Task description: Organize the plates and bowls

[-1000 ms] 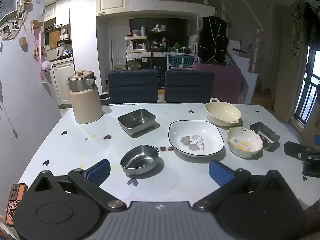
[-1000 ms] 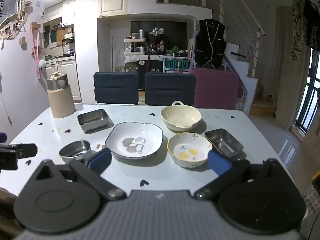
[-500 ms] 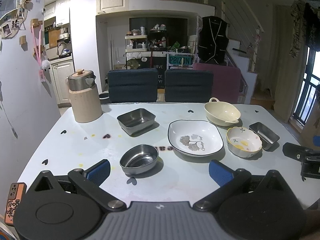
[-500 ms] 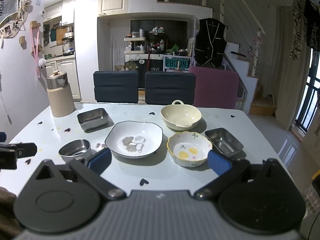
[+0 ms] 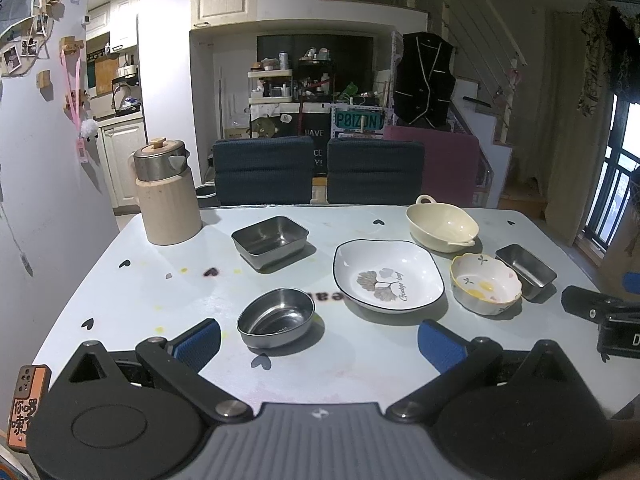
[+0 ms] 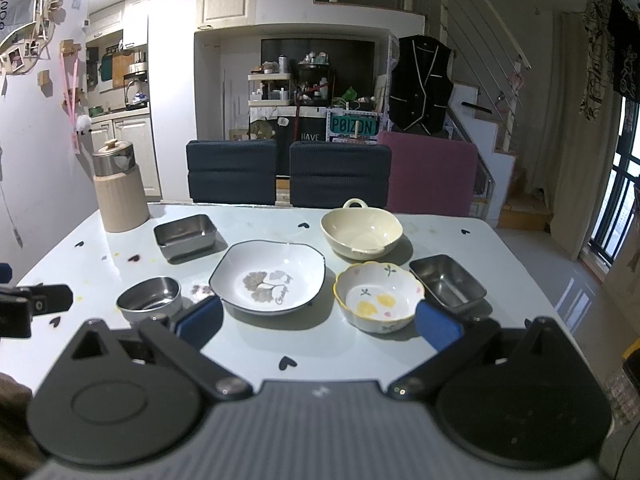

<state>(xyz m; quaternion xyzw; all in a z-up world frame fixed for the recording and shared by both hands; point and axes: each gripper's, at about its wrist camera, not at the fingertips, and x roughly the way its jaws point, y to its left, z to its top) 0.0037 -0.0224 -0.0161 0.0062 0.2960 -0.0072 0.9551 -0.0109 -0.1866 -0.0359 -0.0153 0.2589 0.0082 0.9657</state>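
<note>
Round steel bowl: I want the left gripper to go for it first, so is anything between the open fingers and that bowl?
Nothing visible. The round steel bowl sits just ahead of the left gripper, which is open, with only bare table between them. The white leaf plate lies off to the bowl's right, apart from it.

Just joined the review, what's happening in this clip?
A person holds a claw in each hand over a table of dishes. Left claw and right claw are both open and empty. Six dishes sit apart, none stacked: a white plate, a flowered bowl, a cream bowl and three steel ones. Sorting hasn't begun.
</note>
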